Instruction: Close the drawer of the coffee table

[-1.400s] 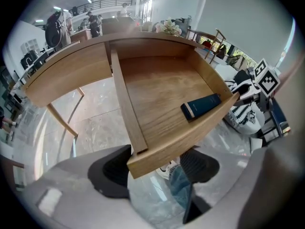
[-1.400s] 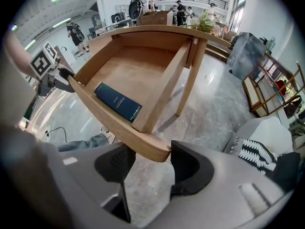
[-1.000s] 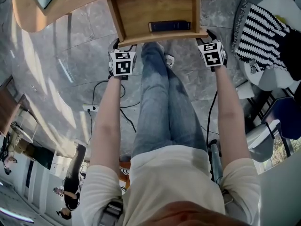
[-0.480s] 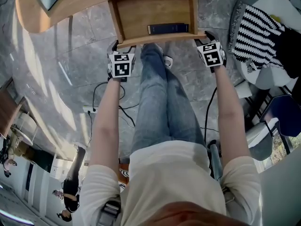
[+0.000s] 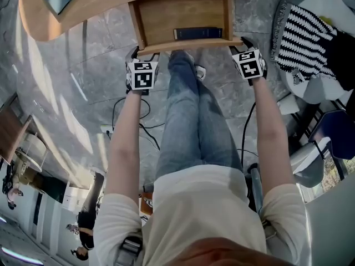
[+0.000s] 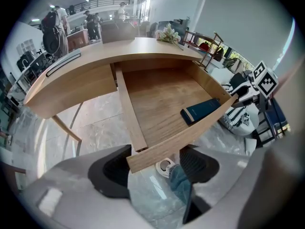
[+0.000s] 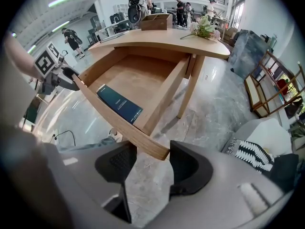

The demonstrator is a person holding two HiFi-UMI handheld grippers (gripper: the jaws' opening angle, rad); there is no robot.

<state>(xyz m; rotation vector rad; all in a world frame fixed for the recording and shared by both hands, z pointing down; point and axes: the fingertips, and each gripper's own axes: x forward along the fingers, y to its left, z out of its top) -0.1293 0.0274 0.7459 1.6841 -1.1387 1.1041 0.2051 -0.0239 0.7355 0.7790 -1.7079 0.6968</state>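
The wooden coffee table runs across the top of the head view with its drawer pulled out toward me. A dark blue book lies inside against the drawer front. My left gripper is at the front's left corner and my right gripper at its right corner. In the left gripper view the front panel's end sits between the wide jaws of the left gripper. In the right gripper view the panel's other end sits between the jaws of the right gripper, which stand apart.
My legs in jeans stretch under the drawer front. Cables trail over the grey stone floor. A black-and-white striped cushion lies on a seat at the right. Flowers and a wooden box stand on the tabletop.
Both grippers stay at the drawer's front corners. Only the head view has shifted slightly.
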